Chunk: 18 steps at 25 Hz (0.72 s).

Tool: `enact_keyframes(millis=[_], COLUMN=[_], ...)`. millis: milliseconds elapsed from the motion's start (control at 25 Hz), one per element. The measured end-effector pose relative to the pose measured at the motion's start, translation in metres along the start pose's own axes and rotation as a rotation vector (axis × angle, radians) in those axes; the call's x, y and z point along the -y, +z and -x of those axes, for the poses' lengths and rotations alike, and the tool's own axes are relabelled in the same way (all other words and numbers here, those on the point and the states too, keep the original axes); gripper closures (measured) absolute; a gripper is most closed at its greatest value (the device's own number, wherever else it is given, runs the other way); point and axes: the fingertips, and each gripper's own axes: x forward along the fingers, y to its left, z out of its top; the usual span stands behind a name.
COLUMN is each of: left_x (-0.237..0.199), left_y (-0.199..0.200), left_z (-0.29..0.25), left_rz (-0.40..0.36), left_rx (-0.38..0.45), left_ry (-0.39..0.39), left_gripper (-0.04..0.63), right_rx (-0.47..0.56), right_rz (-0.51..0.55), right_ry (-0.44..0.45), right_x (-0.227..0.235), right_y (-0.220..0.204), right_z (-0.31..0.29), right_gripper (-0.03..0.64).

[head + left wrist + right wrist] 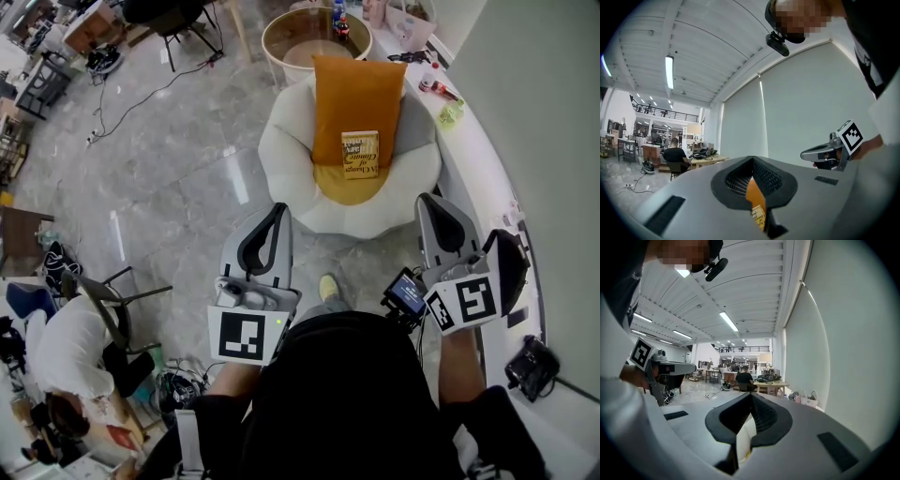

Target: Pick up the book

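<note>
The book (360,154), yellow with dark print, lies flat on an orange cushion (356,94) that leans in a white round armchair (291,150). My left gripper (280,208) is held short of the chair's near left rim, jaws shut and empty. My right gripper (425,199) is at the chair's near right side, also shut with nothing in it. In the left gripper view the closed tips (752,159) frame a sliver of the cushion and the book (759,216). The right gripper view shows shut tips (751,394) over the white chair (743,437).
A round glass-topped table (281,28) stands behind the chair. A curved white counter (478,159) with small items runs along the right, a black device (530,366) on it. A seated person (66,347) and a chair are at lower left. Cables cross the floor.
</note>
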Motion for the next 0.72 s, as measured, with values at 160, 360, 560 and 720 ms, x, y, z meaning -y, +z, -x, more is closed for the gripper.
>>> enact_keyframes(millis=[160,360,560,720], left_x=[-0.010,-0.016,-0.019,-0.018], left_y=[-0.004,-0.006,-0.011,-0.010], left_z=[0.000,0.004,0.009,0.005], left_rz=[0.007,0.017,0.022,0.025], left_rx=[0.004,0.013,0.013,0.008], left_ry=[0.003,0.014,0.018,0.015], left_gripper=[0.584,0.584,0.584,0.584], right_rx=[-0.008,-0.013,-0.019,-0.023], right_rz=[0.010,0.030,0.039,0.030], right_ry=[0.008,0.016,0.013,0.004], right_x=[-0.008,-0.013,-0.016,-0.012], right_y=[-0.001,-0.001,-0.005,-0.006], right_z=[-0.008,-0.011,-0.009,-0.007], right_gripper=[0.602,0.601,0.603,0.603])
